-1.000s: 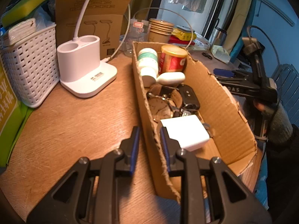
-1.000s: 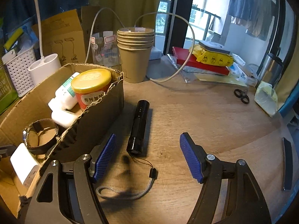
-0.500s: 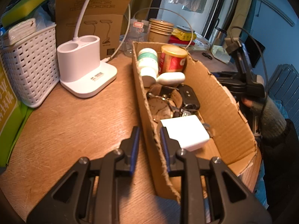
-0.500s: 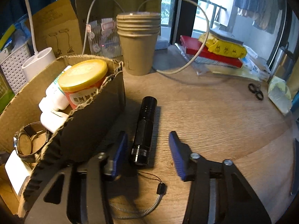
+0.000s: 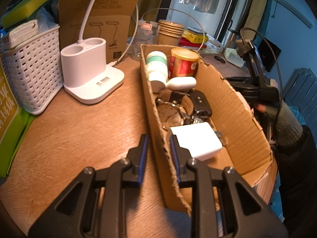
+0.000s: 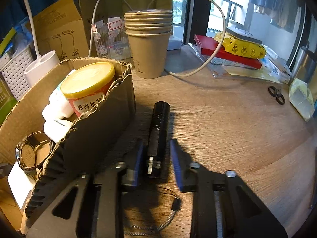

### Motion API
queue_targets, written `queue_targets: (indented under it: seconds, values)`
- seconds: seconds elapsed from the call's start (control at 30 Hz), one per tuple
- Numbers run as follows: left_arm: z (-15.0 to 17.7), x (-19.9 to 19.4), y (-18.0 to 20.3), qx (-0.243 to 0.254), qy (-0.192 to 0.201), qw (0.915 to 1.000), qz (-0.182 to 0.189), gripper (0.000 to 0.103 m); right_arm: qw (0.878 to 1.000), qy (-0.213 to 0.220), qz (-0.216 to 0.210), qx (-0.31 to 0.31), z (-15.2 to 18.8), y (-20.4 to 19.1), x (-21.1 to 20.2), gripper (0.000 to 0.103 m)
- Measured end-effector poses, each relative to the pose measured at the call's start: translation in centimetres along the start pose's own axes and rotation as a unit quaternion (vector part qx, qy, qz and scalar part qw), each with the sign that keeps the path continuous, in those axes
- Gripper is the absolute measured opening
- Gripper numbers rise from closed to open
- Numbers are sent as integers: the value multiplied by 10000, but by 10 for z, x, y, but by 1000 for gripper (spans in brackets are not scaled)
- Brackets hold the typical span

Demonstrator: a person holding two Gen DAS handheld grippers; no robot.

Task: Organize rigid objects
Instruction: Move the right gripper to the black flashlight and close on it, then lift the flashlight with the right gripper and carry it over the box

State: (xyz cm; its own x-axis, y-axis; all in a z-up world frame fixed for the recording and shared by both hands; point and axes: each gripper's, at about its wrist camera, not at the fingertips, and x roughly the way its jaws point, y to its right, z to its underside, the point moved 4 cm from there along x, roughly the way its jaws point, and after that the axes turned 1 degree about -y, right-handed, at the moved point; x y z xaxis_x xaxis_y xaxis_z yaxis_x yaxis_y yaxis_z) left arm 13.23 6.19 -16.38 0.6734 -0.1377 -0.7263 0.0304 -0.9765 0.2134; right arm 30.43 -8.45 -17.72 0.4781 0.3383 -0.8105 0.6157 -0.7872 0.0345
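The left gripper [image 5: 158,151] is clamped on the box [image 5: 233,111] wall. The right gripper [image 6: 155,159], jaws just closing, straddles the torch [image 6: 158,136] lying on the table [image 6: 227,130] beside the box; contact seems not quite made.

On the table [image 6: 227,123] we see the cardboard box [image 6: 99,130] at left and the flashlight [image 6: 158,134] lying just right of its wall, with the stacked paper cups [image 6: 149,45] behind both. In the box, the can [image 5: 183,64] and bottle [image 5: 156,68] stand at the far end, the watch [image 5: 171,115] and key fob [image 5: 200,103] sit midway, and the charger [image 5: 196,138] is nearest. We think the keys touch the charger, though they are partly hidden. The lamp base [image 5: 89,73] sits left of the box, and the basket [image 5: 31,71] lies farther left.
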Motion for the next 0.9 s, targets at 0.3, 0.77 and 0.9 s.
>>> queue_targets:
  seconds: [0.3,0.77,0.9]
  values:
    - [0,0,0,1,1,10000,-1,24,9998,153,137,38,1,0,-7,21]
    - [0,0,0,1,2,10000,-1,24,9944,919,185,480,1,6,-52,21]
    - [0,0,0,-1,2,10000,-1,24,9912,1229,140,476,-5,-4,-78,21]
